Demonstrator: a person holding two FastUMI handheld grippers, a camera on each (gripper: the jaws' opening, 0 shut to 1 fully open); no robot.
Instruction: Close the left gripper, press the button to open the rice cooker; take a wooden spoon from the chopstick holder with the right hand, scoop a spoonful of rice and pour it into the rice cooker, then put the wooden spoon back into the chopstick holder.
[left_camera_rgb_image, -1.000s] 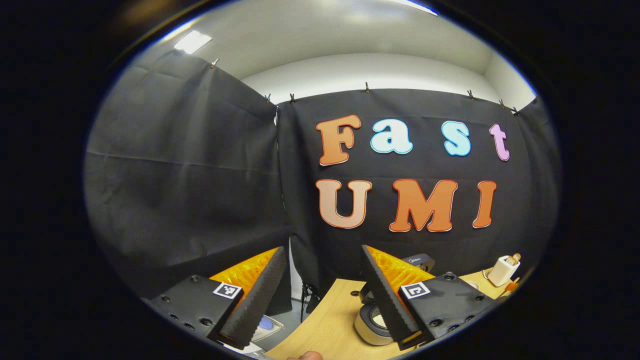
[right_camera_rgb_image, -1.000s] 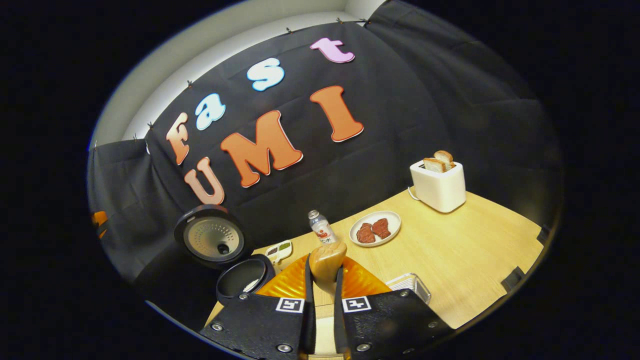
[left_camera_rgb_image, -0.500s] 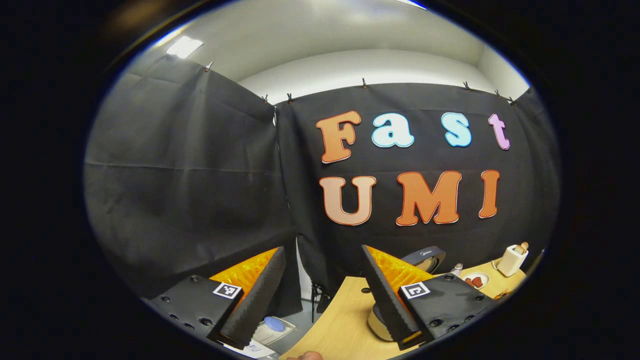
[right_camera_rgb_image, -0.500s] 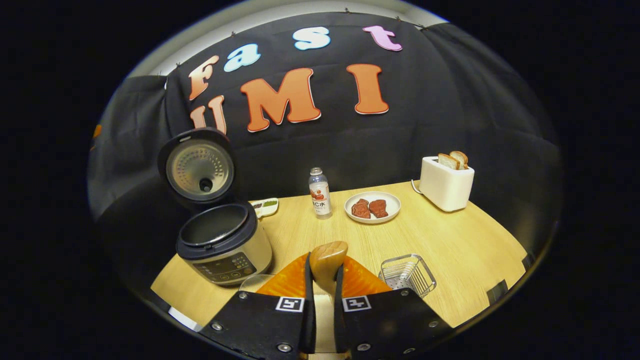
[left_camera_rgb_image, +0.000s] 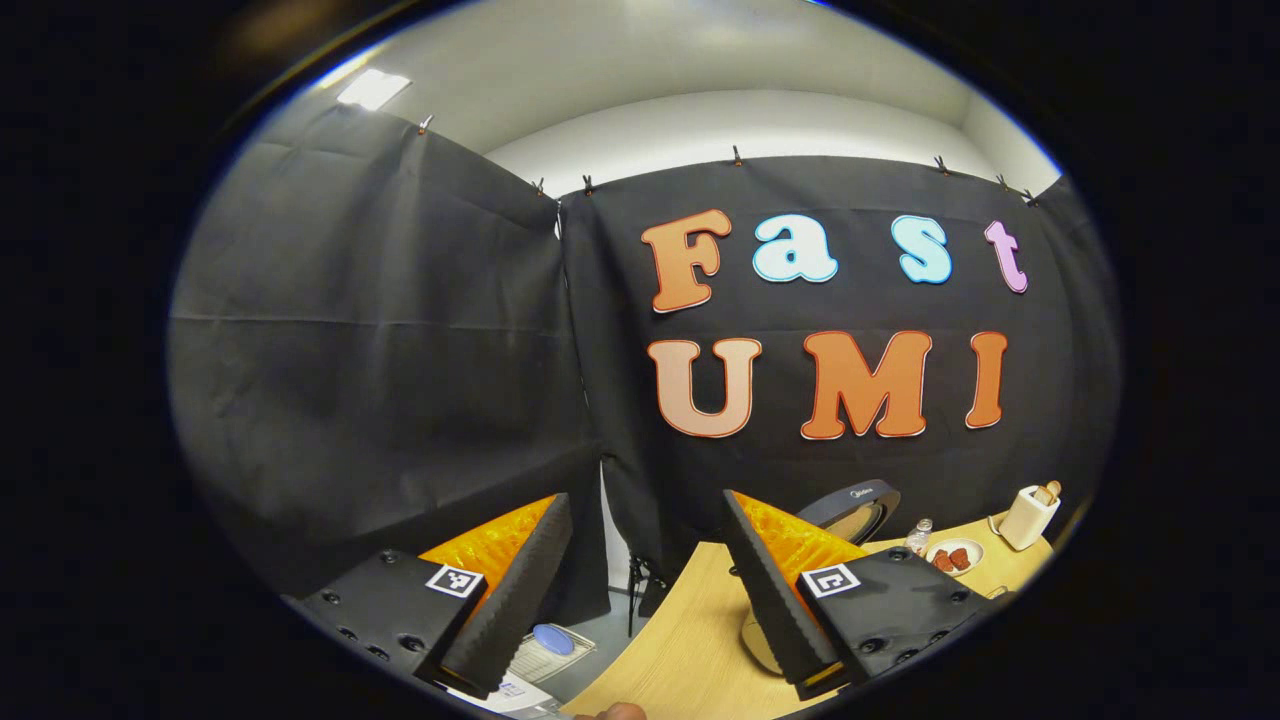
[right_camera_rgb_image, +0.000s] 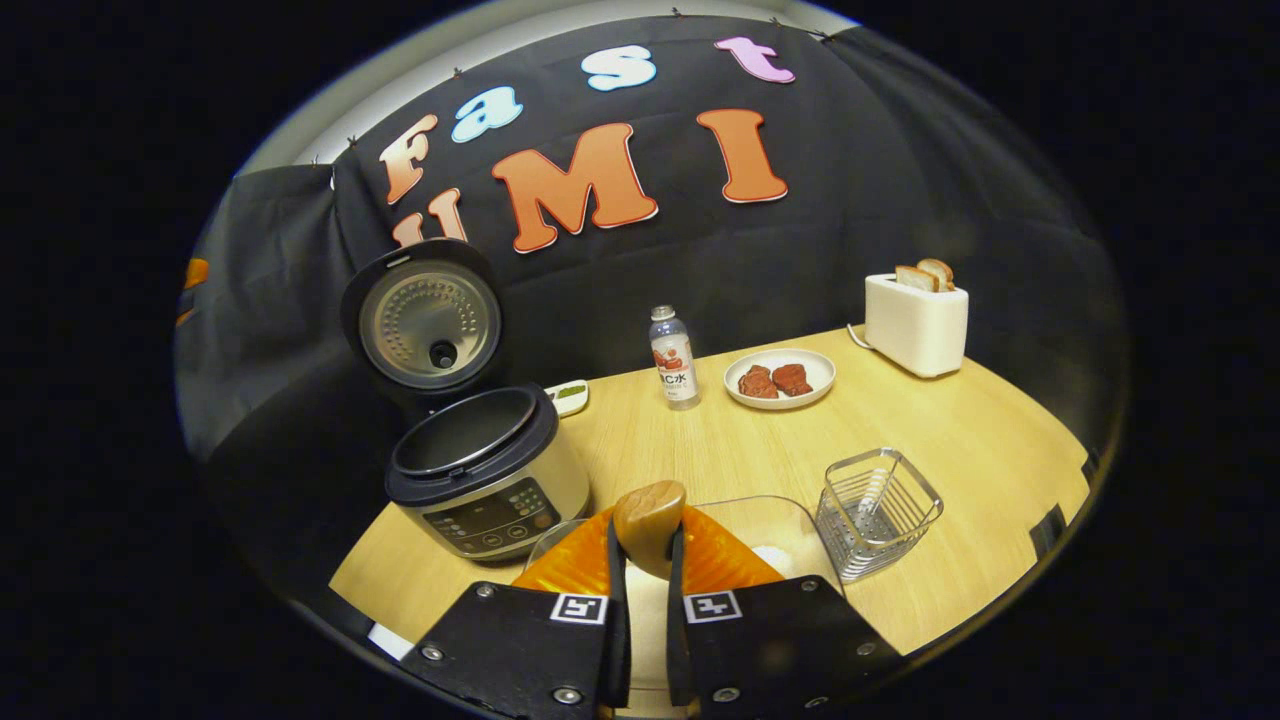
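Note:
My right gripper (right_camera_rgb_image: 646, 518) is shut on the wooden spoon (right_camera_rgb_image: 650, 512), whose rounded end sticks out between the fingers. It hangs above a clear bowl (right_camera_rgb_image: 775, 520) holding some white rice. The rice cooker (right_camera_rgb_image: 490, 480) stands open to the left, its lid (right_camera_rgb_image: 428, 320) tipped up and back. The wire chopstick holder (right_camera_rgb_image: 878, 510) sits to the right of the bowl. In the left gripper view, my left gripper (left_camera_rgb_image: 645, 497) is open and holds nothing, raised off the table's left end. The cooker's lid (left_camera_rgb_image: 855, 505) shows behind its right finger.
A bottle (right_camera_rgb_image: 675, 358), a plate of meat (right_camera_rgb_image: 780, 378), a white toaster (right_camera_rgb_image: 918, 320) with bread and a small dish (right_camera_rgb_image: 568, 395) stand along the back of the wooden table (right_camera_rgb_image: 950, 440). Black cloth walls close the booth.
My right gripper has levelled out and drawn back from the cooker with the spoon still held; the bowl and holder now sit close in front. The left gripper has barely drifted.

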